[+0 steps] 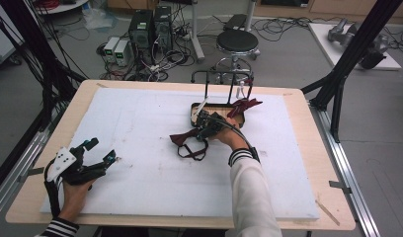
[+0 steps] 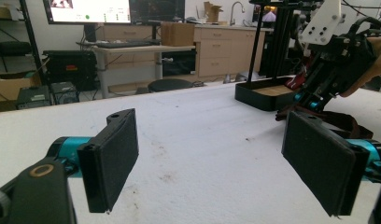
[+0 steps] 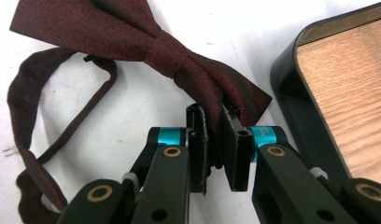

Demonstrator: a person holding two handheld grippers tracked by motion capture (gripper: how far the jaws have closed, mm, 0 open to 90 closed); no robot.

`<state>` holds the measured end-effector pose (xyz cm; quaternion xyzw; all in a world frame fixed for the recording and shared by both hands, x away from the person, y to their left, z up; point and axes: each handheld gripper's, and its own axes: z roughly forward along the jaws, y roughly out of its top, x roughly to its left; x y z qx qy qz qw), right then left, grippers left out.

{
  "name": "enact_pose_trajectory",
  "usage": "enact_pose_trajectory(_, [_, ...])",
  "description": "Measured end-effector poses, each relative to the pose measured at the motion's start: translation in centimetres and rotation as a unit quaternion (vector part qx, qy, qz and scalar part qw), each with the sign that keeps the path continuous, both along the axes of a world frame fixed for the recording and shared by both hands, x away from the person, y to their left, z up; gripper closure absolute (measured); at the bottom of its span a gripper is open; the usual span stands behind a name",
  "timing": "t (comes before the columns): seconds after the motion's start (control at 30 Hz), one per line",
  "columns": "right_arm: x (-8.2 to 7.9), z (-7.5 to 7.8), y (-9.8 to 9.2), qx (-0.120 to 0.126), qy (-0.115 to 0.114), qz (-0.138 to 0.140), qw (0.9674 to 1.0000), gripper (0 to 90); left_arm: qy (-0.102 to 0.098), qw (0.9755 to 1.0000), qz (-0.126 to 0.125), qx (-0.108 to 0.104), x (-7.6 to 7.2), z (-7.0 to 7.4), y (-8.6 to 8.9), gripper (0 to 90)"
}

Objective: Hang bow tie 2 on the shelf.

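Right gripper view is showing the right tongs (image 3: 215, 140) pinching one wing tip of a dark red bow tie (image 3: 146, 44), the pads pressed together on the fabric with hardly any gap. The bow tie is lying flat on the white tabletop (image 1: 140, 148) near its middle, a little toward the far right, its neck strap curling toward the near edge. Just beside it a black tray (image 3: 291, 79) with a wooden floor is sitting, and in the high view a second dark red bow tie (image 1: 245, 105) is draped over that tray's far rim, under a black rack (image 1: 221, 81).

To do this step well, the grip is probably best kept firm and deep on the wing, since only the tip is caught and thin cloth could slip. A slow, straight lift would likely let the trailing strap clear the tray rim without snagging.

High view is showing the right hand (image 1: 228, 136) reaching forward, sleeve stretched, its tongs angling down at the tie. The left tongs (image 1: 103, 153) are resting near the tabletop's near left corner, jaws wide apart and holding nothing.
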<state>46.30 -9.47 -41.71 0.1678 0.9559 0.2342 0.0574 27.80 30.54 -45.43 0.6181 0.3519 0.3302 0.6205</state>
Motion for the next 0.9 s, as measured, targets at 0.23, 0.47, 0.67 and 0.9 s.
enact_pose_trajectory(0.23, [-0.2,0.5,-0.2,0.014,0.014,-0.004,0.9998,82.8,0.000,1.0000,0.000,0.000,0.0,0.0,0.0,18.9])
enact_pose_trajectory(0.47, [-0.6,1.6,-0.7,0.030,0.007,-0.012,0.9994,82.8,0.000,1.0000,-0.001,0.003,-0.1,0.0,0.0,19.0])
enact_pose_trajectory(0.67, [-1.2,2.7,-1.0,0.057,-0.002,-0.020,0.9982,82.8,-0.001,1.0000,0.000,0.001,-0.1,0.0,0.0,18.9])
enact_pose_trajectory(0.9, [-2.1,4.5,-1.8,0.082,-0.032,-0.048,0.9950,82.5,-0.004,1.0000,0.000,0.004,-0.1,0.0,0.0,18.8])
